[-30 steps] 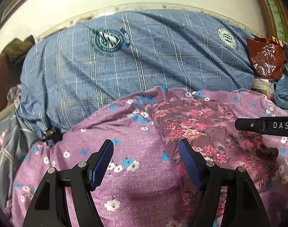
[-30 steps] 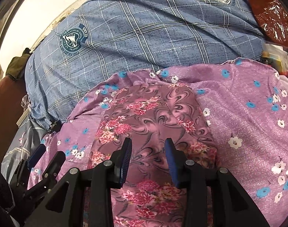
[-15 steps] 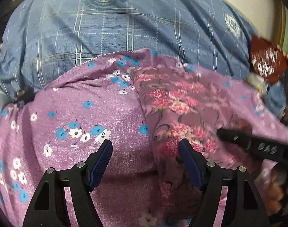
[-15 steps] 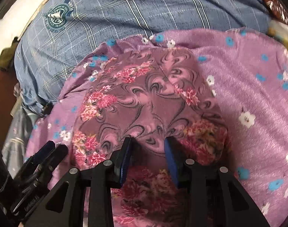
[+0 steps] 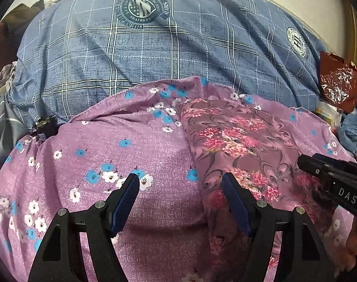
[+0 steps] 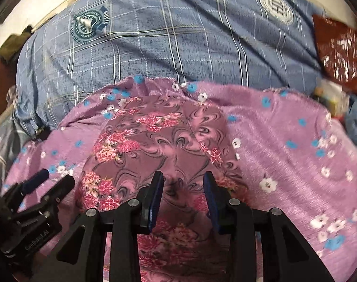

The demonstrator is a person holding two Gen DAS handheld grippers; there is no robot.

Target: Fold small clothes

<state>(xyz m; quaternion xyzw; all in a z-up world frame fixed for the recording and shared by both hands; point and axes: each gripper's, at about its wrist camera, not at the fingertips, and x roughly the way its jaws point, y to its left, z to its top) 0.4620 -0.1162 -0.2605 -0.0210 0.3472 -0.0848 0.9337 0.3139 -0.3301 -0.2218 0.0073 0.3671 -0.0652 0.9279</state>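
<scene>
Hovering with tongs spread wide, the left tongs (image 5: 179, 188) sit just left of the rose-print garment (image 5: 237, 141), its long axis running away from them; the right tongs (image 6: 183, 183), half-parted and empty, hang directly over it.

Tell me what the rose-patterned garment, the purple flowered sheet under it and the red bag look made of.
Rose-patterned garment: thin woven cloth, smooth and matte, lying in soft creases.
Purple flowered sheet: probably brushed or fleecy fabric; its surface looks grainy and faintly fuzzy.
Red bag: thin plastic film, glossy, with crinkles that catch white glints.
</scene>
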